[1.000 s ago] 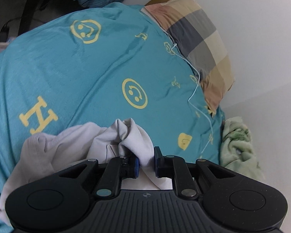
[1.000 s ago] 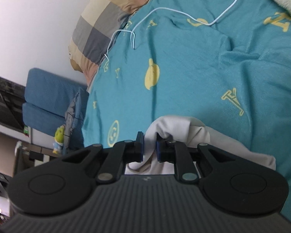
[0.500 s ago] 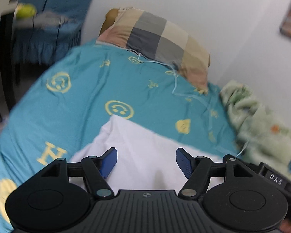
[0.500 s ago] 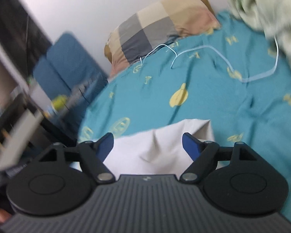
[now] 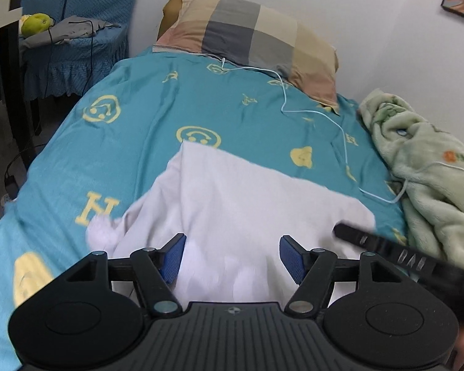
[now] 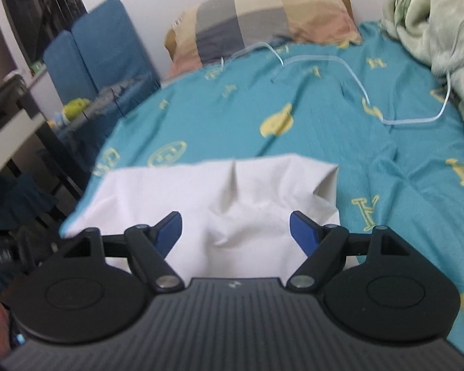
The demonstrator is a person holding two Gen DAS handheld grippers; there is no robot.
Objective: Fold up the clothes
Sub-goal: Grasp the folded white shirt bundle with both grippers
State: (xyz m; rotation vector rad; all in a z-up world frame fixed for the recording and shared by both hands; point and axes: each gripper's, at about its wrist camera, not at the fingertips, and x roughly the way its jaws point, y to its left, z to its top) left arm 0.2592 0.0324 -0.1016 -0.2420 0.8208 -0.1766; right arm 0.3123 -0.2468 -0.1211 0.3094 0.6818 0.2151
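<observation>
A white garment (image 5: 247,191) lies spread on the teal bed sheet (image 5: 232,99), its far edge straight and its left side rumpled. My left gripper (image 5: 232,242) hovers over its near part, jaws open, nothing between the blue pads. In the right wrist view the same white garment (image 6: 201,185) shows a raised crease in the middle and a turned-up right corner. My right gripper (image 6: 235,218) is open above it and holds nothing. A blurred black part of the right gripper (image 5: 386,250) juts in at the right of the left wrist view.
A checked pillow (image 5: 256,34) rests at the head of the bed against the white wall. A white cable (image 5: 318,111) trails across the sheet to a crumpled green blanket (image 5: 423,160) on the right. A blue covered chair (image 5: 77,46) stands left of the bed.
Both grippers were shut on bunched white cloth a second ago; both have let go and opened. Both rolled upright and drew back, and the garment now lies flatter on the bed.
</observation>
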